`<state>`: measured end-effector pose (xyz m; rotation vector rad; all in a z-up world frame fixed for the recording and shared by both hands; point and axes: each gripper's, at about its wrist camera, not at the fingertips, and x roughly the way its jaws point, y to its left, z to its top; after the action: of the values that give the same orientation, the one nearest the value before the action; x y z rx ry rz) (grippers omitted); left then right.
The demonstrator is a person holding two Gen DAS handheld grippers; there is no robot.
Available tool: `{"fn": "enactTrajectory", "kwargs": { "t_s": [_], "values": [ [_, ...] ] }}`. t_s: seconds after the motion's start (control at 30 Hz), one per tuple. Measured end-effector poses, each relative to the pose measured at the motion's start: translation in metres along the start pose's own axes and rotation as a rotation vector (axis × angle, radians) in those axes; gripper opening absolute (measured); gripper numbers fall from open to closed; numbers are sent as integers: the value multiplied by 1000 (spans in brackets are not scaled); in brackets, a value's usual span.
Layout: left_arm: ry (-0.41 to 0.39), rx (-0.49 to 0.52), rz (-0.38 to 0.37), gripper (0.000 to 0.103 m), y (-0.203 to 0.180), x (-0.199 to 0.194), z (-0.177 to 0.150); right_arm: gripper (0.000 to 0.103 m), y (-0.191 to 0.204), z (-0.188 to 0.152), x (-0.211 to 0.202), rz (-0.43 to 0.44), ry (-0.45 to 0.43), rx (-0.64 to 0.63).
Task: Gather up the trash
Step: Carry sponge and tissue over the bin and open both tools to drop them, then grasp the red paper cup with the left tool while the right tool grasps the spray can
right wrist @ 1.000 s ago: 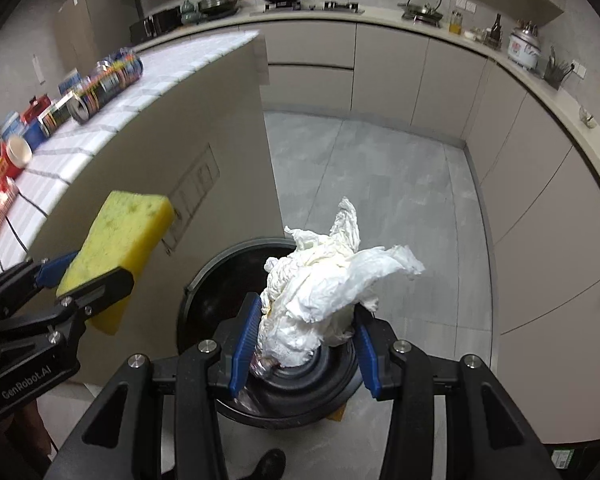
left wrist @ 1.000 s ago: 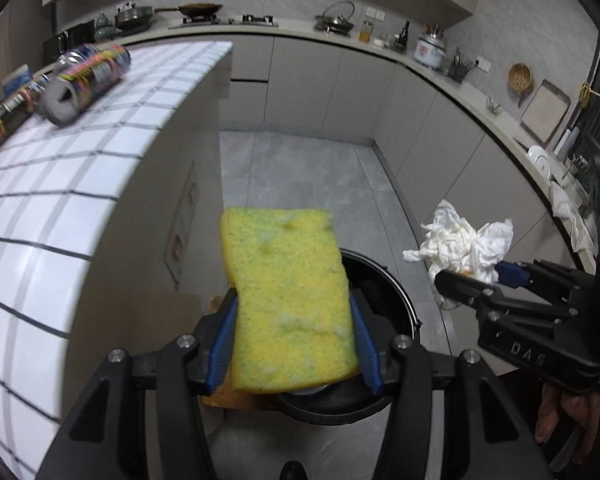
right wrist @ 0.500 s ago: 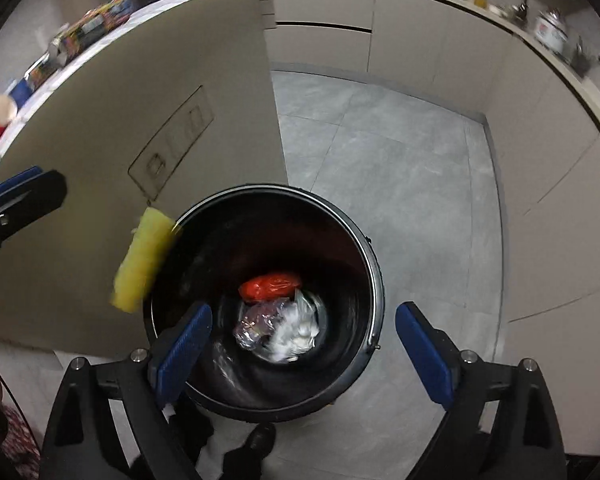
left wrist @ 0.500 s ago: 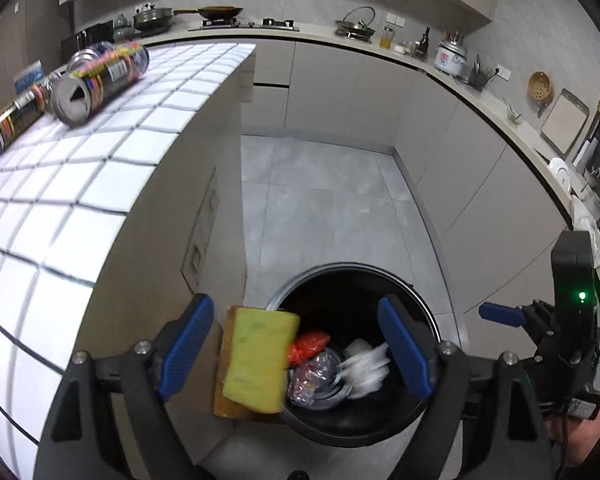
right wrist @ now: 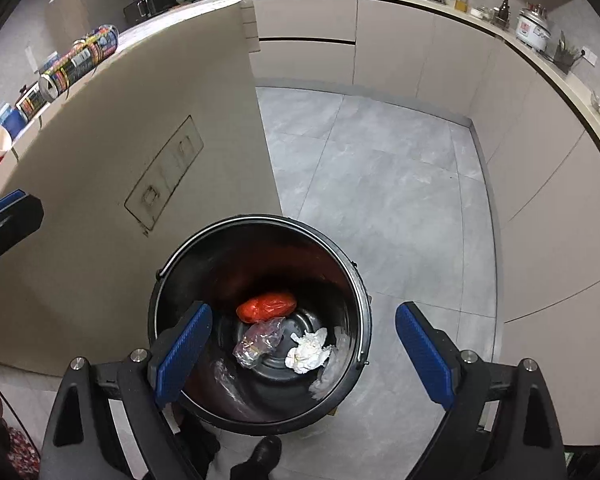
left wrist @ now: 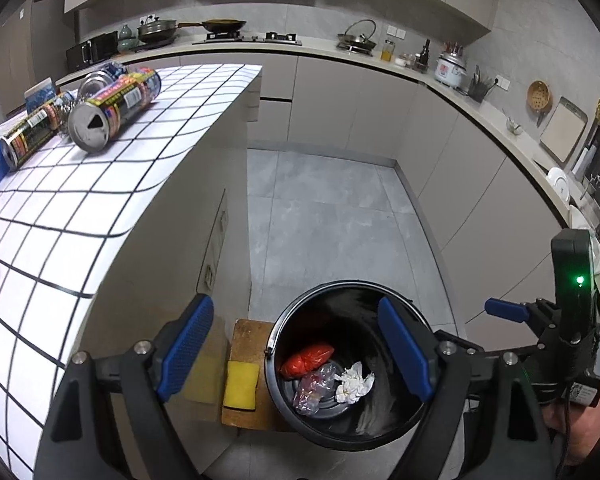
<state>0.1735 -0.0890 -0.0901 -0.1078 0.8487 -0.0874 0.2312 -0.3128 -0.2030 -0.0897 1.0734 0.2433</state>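
Both grippers hang open over a black trash bin (left wrist: 380, 430) on the floor. My left gripper (left wrist: 294, 304) has nothing between its blue pads. A yellow sponge (left wrist: 241, 385) lies outside the bin, on a wooden board (left wrist: 248, 336) against its left side. My right gripper (right wrist: 304, 312) is also empty, right above the bin (right wrist: 260, 219). On the bin's bottom lie a crumpled white tissue (right wrist: 306, 350), a red bag (right wrist: 266, 306) and a clear plastic wrapper (right wrist: 258, 344). The sponge does not show in the right wrist view.
A white tiled island counter (left wrist: 100, 200) stands left of the bin, with several drink cans (left wrist: 114, 108) lying on it. Its beige side panel (right wrist: 140, 140) is close to the bin. Grey floor (left wrist: 320, 220) stretches toward cabinets. A person's shoe (right wrist: 264, 454) is by the bin.
Both grippers opened. The sponge dropped from the left gripper and landed beside the bin on the board. The tissue fell from the right gripper into the bin.
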Motion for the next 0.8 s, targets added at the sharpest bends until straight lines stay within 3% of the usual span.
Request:
{"fn": "enactTrajectory", "kwargs": {
  "t_s": [0.23,0.43,0.8],
  "values": [
    [-77,16,1,86,2,-27,18,95,8,15,-18,4,-61,22],
    [-142,-17,53,86,35,-55,29,95,37,38,-45,27,-144,-11],
    [-194,-112,175,86,137,-98,26,95,160,79,-75,119,-243,-159]
  ]
}}
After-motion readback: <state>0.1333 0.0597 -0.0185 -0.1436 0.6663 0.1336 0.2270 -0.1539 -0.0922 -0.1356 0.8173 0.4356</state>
